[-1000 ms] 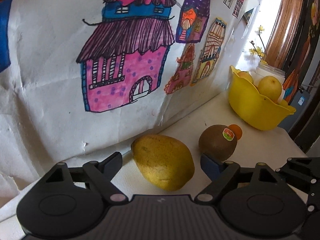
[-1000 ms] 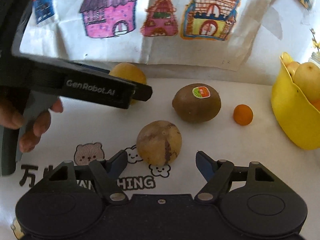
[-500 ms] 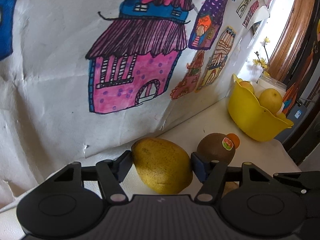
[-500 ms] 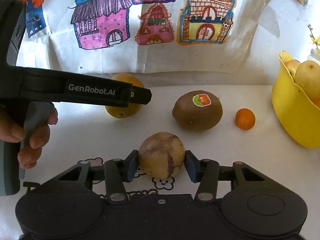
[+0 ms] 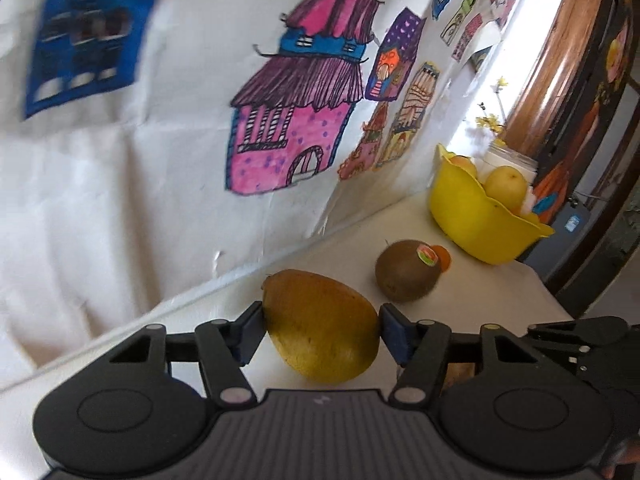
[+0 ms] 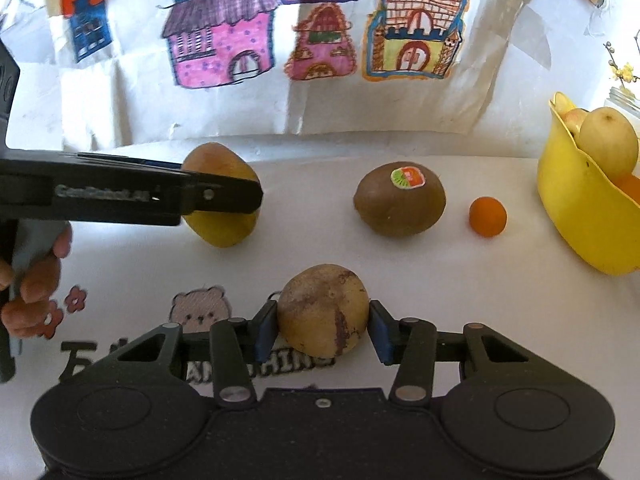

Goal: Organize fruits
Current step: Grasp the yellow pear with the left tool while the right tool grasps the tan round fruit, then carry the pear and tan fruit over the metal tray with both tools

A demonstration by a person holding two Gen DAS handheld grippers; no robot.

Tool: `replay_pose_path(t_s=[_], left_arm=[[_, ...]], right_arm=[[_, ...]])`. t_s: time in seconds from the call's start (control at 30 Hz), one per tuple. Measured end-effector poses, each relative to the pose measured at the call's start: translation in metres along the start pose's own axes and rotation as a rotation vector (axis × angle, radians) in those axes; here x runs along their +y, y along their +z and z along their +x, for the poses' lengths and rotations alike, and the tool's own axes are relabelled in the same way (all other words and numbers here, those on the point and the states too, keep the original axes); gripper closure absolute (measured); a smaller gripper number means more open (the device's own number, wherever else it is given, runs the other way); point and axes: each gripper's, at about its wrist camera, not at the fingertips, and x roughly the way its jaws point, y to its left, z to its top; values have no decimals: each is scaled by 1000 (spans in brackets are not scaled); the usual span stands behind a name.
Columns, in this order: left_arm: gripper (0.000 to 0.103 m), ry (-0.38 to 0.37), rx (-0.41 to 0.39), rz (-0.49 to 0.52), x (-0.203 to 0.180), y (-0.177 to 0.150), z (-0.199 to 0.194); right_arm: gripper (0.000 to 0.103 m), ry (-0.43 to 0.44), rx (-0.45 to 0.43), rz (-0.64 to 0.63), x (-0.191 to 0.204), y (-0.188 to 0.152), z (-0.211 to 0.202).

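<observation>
My left gripper (image 5: 321, 334) is shut on a yellow-brown mango (image 5: 320, 340) and holds it a little above the white tablecloth; the mango also shows in the right wrist view (image 6: 224, 208). My right gripper (image 6: 322, 330) is shut on a round brown mottled fruit (image 6: 324, 314), lifted slightly off the cloth. A brown kiwi with a sticker (image 6: 400, 204) and a small orange (image 6: 487, 216) lie on the cloth. A yellow bowl (image 6: 580, 208) at the right holds pale yellow fruit (image 6: 608, 140).
A paper sheet with coloured house drawings (image 6: 320, 40) hangs along the back edge of the table. The cloth carries a bear print and black lettering (image 6: 200, 312). A white jar with yellow flowers (image 5: 508, 156) stands behind the bowl. The table's right edge (image 5: 552, 292) drops off past the bowl.
Both grippers closed from open onto their fruits. The left then lifted the mango off the cloth and the right raised the brown fruit slightly.
</observation>
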Motion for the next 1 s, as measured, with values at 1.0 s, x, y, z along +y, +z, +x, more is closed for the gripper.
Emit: replay_pose_path(t_s=[1.0], left_arm=[[40, -126, 38, 25, 14, -55, -92]], right_arm=[[54, -33, -114, -9, 78, -48, -92]])
